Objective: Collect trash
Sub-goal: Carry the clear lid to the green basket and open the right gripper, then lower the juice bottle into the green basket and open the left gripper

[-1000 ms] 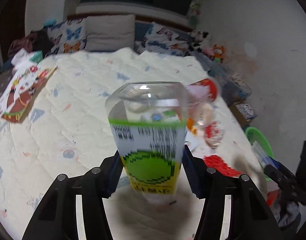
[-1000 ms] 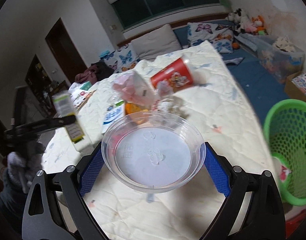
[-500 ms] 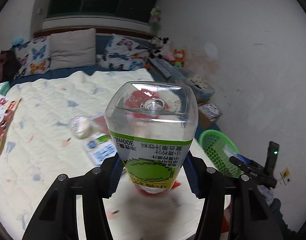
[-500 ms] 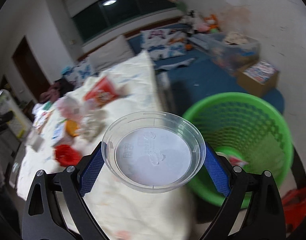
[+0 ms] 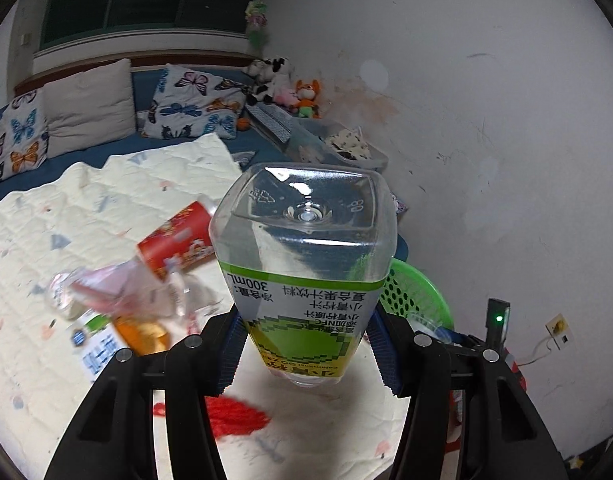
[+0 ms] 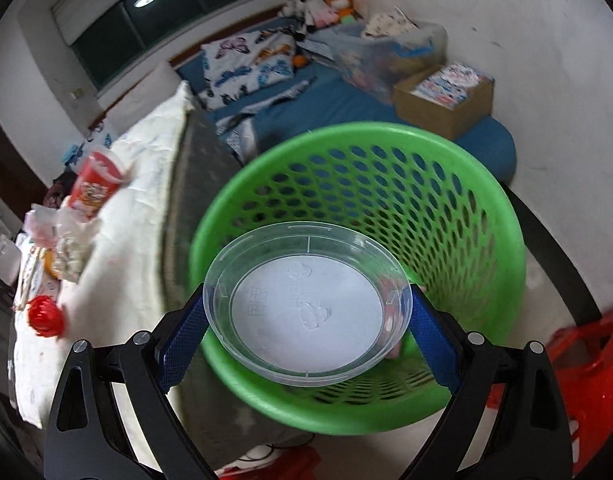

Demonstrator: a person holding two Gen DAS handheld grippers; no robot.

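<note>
Standing beside the bed's edge on the floor, the green basket (image 6: 458, 216) is the biggest piece here, a round plastic bin with perforated walls, its mouth wide toward the right gripper; from the left wrist view only a slice of it (image 5: 418, 292) shows behind the bottle. The bed (image 5: 66, 216) carries a pale quilt, and near its edge closest to the basket lies a loose heap of litter: a red paper cup (image 5: 174, 240) on its side, crumpled pink and clear wrappers touching it, an orange piece and a red mesh scrap (image 5: 234, 416) nearer the edge. The plastic bottle (image 5: 306, 272) is clear and squarish with a green and white label, held base-forward, so its moulded bottom faces the camera. The left gripper (image 5: 306, 344) is clenched on the bottle's labelled lower part, blue pads pressing both sides, above the bed's edge. The clear lid (image 6: 306, 304), a shallow round disc with a raised rim, is pinched edge to edge by the right gripper (image 6: 306, 320), held spread wide, over the basket's near rim.
</note>
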